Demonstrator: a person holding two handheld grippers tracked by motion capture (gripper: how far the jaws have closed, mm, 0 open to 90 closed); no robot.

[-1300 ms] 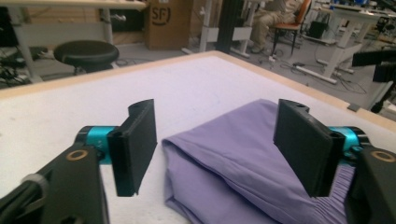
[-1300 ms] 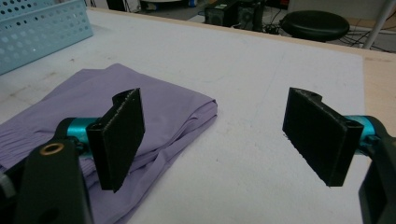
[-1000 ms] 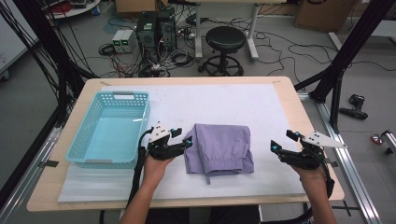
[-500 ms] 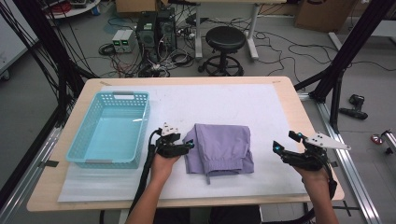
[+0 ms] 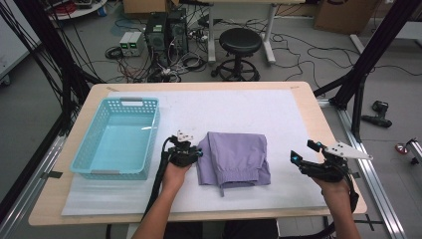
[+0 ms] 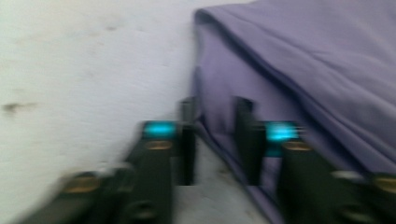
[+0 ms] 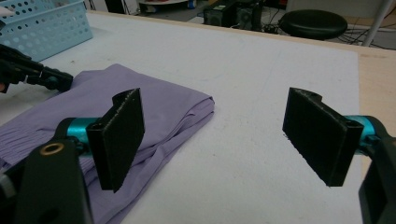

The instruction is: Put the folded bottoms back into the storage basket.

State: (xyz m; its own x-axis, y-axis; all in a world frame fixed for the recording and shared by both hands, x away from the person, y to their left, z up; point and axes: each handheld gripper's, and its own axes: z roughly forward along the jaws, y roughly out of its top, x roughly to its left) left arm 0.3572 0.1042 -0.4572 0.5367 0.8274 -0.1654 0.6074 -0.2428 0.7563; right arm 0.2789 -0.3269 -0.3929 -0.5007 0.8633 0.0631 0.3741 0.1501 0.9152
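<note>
Purple folded cloth (image 5: 234, 158), no legible label; left tool (image 5: 198, 153) just closing, pinching its edge; right tool (image 5: 298, 155) spread.

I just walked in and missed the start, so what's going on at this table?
A person works with a gripper in each hand over a folded purple garment on the white mat. The left gripper has just been closing on the garment's left edge, with fabric between its jaws. The right gripper hangs open to the garment's right, apart from it. A blue basket stands at the left.

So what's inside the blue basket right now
Nothing visible: the blue basket shows a bare bottom from above. The near wall hides a thin strip of its floor. The folded purple garment lies outside it, on the white mat.
</note>
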